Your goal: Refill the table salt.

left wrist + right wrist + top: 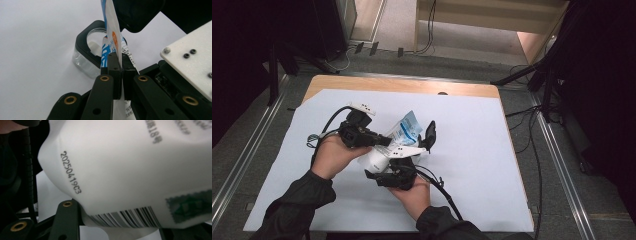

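A white and blue pouch (406, 128) is held up over the table between both grippers. My left gripper (387, 141) comes in from the left and is shut on the pouch's thin edge (112, 37), its pads (113, 65) pinching it flat. From below, my right gripper (381, 167) is shut on the pouch's white lower part (130, 170), which bears a barcode and a printed date; one finger (67, 218) presses against it. A clear jar with a black rim (86, 53) stands on the table just under the pouch, its black top (429, 134) beside the hands.
A pale blue sheet (472, 150) covers the wooden table (402, 85). Cables trail from both grippers, one running toward the front edge (447, 197). Dark stands and floor cables (532, 125) surround the table at the right and back.
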Motion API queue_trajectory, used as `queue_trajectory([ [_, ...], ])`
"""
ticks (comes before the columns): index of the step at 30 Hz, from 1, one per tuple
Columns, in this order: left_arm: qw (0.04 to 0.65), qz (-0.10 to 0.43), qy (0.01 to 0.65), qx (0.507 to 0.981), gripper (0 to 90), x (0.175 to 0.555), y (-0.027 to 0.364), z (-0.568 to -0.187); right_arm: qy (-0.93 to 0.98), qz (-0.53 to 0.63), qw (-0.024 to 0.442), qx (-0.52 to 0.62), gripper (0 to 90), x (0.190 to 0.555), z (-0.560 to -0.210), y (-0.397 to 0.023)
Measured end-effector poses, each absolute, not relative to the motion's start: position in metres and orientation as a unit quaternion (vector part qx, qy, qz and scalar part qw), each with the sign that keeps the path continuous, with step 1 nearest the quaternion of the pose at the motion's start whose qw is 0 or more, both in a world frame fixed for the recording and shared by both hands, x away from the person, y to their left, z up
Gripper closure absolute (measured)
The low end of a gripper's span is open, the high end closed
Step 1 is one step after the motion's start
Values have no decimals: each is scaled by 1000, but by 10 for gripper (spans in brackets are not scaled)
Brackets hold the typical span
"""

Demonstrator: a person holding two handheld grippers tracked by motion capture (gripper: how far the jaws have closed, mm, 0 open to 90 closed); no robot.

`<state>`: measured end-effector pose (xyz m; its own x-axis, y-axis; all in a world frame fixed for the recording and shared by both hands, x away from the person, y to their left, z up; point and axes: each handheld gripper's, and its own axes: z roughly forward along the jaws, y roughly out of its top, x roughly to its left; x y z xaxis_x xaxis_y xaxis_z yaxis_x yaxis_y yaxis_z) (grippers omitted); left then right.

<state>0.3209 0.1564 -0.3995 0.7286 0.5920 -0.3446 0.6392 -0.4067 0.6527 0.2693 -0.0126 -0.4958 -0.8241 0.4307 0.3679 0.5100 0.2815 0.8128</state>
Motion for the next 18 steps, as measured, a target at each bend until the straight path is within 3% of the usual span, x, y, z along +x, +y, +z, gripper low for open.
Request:
queue_trajectory([
  [18, 407, -28, 362, 838, 900, 321, 155, -401, -803, -515, 32, -297, 566, 269, -496, -12],
])
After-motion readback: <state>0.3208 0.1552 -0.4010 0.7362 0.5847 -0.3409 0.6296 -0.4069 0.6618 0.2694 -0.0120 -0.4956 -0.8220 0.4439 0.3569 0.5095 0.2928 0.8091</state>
